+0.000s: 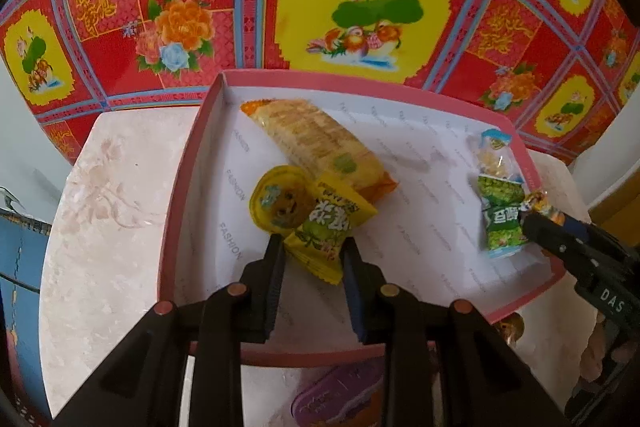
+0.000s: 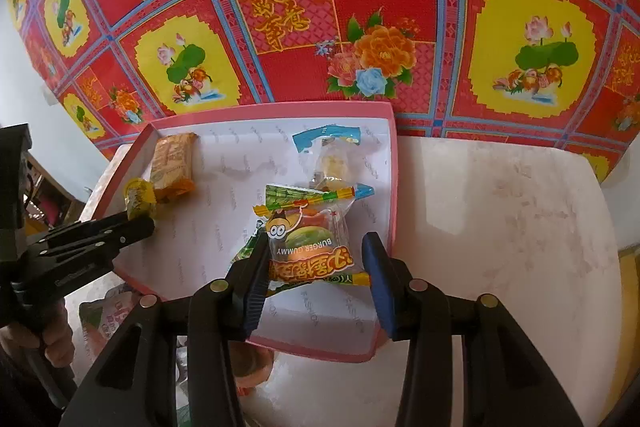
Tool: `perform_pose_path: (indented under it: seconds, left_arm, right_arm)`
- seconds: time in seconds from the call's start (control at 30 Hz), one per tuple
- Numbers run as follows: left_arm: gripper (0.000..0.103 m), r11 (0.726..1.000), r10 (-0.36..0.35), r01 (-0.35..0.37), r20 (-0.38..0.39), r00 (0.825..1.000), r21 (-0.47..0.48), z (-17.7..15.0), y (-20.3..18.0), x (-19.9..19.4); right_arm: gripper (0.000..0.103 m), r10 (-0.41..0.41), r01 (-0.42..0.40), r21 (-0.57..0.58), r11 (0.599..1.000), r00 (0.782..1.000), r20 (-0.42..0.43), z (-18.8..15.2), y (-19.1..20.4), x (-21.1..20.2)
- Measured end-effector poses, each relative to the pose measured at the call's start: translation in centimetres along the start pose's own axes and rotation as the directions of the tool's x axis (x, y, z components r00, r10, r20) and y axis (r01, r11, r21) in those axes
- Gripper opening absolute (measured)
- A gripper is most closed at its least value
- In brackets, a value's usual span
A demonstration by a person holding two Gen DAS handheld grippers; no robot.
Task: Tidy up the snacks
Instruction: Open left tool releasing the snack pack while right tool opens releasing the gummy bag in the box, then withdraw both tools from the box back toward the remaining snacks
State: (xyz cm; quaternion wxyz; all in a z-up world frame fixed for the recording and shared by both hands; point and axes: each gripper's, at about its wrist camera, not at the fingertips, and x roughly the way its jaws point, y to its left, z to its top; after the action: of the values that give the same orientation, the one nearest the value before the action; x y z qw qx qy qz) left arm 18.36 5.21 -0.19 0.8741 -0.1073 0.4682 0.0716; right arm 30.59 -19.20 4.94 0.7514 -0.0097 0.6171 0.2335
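Observation:
A pink-rimmed box with a white floor holds the snacks. My left gripper is shut on a yellow-green snack packet, beside a yellow round jelly cup and a long orange cracker pack. My right gripper is open around a burger gummy packet, which touches only its left finger and lies over a green pea packet. A blue-topped clear packet lies behind it. In the left wrist view the right gripper sits by the green packet.
The box rests on a pale marble table against a red floral wall cloth. More packets lie on the table in front of the box: a purple one and others.

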Motion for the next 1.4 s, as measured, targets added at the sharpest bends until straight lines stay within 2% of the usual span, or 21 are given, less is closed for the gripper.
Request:
perform_pose_path:
  seconds: [0.53,0.63,0.7,0.8,0.97,1.4]
  left_arm:
    - [0.030,0.999,0.034,-0.034,0.006,0.999,0.020,0.6,-0.6,0.5]
    - [0.033,1.000,0.027,-0.027,-0.004,1.000,0.011,0.6,-0.1,0.0]
    - [0.040,0.999,0.031,-0.031,-0.013,0.999,-0.006,0.8,0.2,-0.2]
    - [0.040,0.999,0.018,-0.018,-0.014,1.000,-0.026,0.6,0.6,-0.7]
    - [0.045,1.000,-0.010,0.010,0.007,1.000,-0.029,0.1,0.7,-2.5]
    - [0.045,0.999,-0.025,0.027,0.051,0.998,-0.038,-1.3,1.5,-7.0]
  right_arm:
    - [0.046,0.002,-0.002,-0.002,1.000,1.000,-0.001,0.6,-0.1,0.5]
    - [0.046,-0.003,0.003,-0.008,1.000,1.000,0.001,0.7,-0.1,0.5]
    - [0.047,-0.004,0.004,-0.009,1.000,1.000,0.001,0.8,-0.2,0.6]
    - [0.048,-0.036,0.036,-0.026,0.999,0.999,-0.005,0.8,0.1,0.5]
    - [0.056,-0.032,0.033,-0.037,0.999,0.999,0.013,0.5,0.4,-0.3]
    - [0.056,-0.013,0.016,-0.042,0.999,0.998,0.064,-0.7,1.9,-4.6]
